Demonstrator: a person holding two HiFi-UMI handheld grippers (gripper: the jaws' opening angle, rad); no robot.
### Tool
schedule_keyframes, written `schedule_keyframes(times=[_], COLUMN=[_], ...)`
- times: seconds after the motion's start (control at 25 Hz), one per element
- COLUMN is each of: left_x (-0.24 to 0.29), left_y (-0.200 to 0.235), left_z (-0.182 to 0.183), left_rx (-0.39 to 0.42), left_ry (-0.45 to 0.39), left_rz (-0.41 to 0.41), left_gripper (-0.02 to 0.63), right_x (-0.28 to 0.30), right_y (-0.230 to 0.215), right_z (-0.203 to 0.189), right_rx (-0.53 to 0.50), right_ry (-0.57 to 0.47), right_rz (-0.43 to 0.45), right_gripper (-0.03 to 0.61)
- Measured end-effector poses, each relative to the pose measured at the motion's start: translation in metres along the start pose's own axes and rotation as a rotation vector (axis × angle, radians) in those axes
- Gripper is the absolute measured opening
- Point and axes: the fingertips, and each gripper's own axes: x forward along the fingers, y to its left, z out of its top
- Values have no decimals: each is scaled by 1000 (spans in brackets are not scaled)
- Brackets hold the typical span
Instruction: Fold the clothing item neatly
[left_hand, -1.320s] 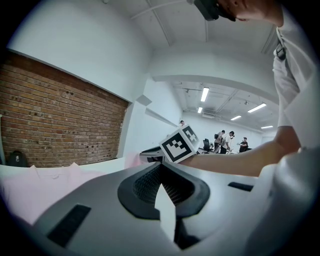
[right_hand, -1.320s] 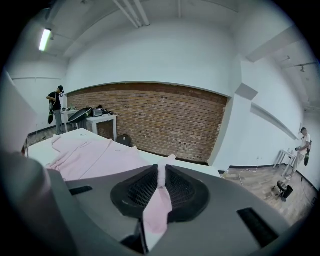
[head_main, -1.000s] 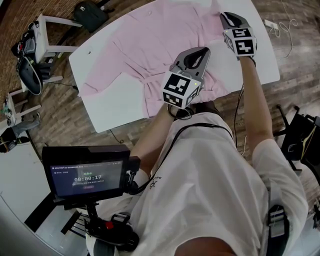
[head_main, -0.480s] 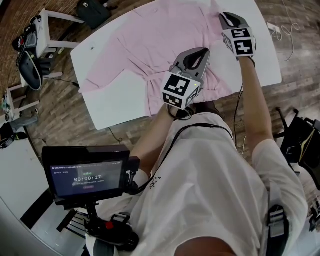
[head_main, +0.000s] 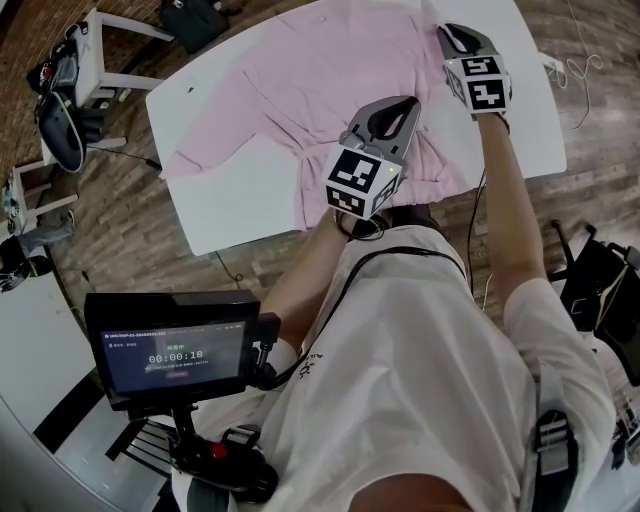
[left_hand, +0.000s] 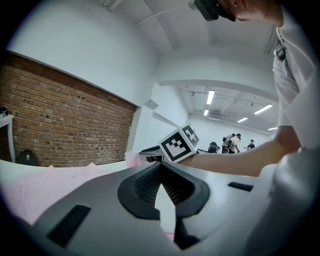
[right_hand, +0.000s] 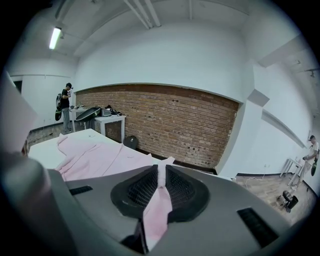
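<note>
Your left gripper (head_main: 392, 112) and right gripper (head_main: 455, 38) have edged toward the near edge of the desk (head_main: 240, 210), both jaws clamped on the frame-right side of the pink shirt (head_main: 300, 80), evidently to fold it across.

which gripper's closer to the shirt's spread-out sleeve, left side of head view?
Left. The left gripper is over the shirt's near hem, right of that sleeve. The right gripper pinches the shirt's opposite side, farther right.

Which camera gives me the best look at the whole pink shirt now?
Head view: the pink shirt lies spread over the white table, nearly all visible. Right gripper view shows only a part plus a pinched strip; left gripper view, just a pale pink edge.
</note>
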Motion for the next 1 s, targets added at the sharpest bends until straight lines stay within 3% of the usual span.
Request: schedule_keyframes(times=[1.0], left_x=[-49], left_y=[41], left_z=[-23], left_rx=[-20], left_ry=[-11], left_rz=[121], left_gripper=[2], right_x=[39], right_y=[89], right_z=[14], right_rx=[-49], right_ry=[-25], right_rz=[133], right_gripper=[52])
